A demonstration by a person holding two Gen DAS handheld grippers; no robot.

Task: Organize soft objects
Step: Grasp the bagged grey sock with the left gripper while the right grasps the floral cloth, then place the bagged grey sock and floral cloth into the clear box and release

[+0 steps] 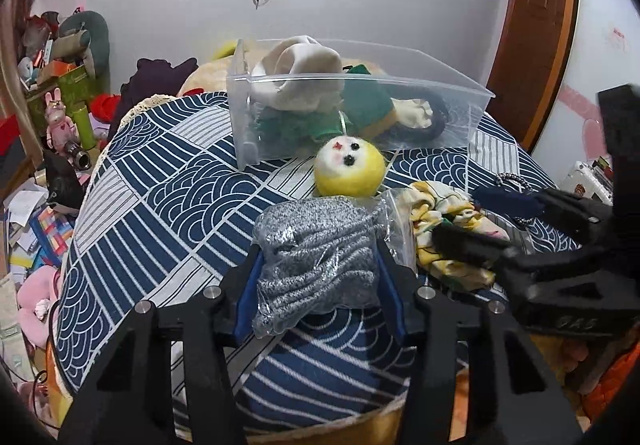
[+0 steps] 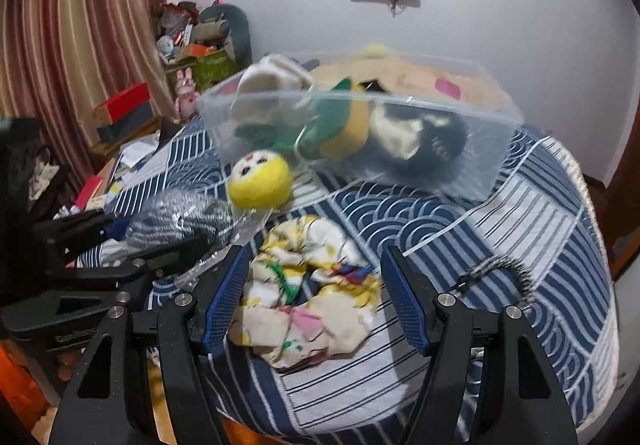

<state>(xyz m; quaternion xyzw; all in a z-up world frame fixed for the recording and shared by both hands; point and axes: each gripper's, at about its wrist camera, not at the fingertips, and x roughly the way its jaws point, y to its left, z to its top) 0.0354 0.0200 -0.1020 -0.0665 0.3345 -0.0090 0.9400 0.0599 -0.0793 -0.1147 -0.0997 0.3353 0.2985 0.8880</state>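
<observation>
Left wrist view is showing the blue-patterned bedspread (image 1: 160,205), the left gripper (image 1: 318,265) clamping a bagged grey knit (image 1: 320,257); clutter is piling at nine o'clock, the right gripper (image 2: 314,297) gaping over floral cloth (image 2: 308,293).

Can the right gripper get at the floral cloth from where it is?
Probably yes. The right gripper is open, its fingers on either side of the floral cloth, and nothing lies over the cloth. The left gripper is busy beside it, shut on the bagged gray knit, so clearance on that side looks tight.
</observation>
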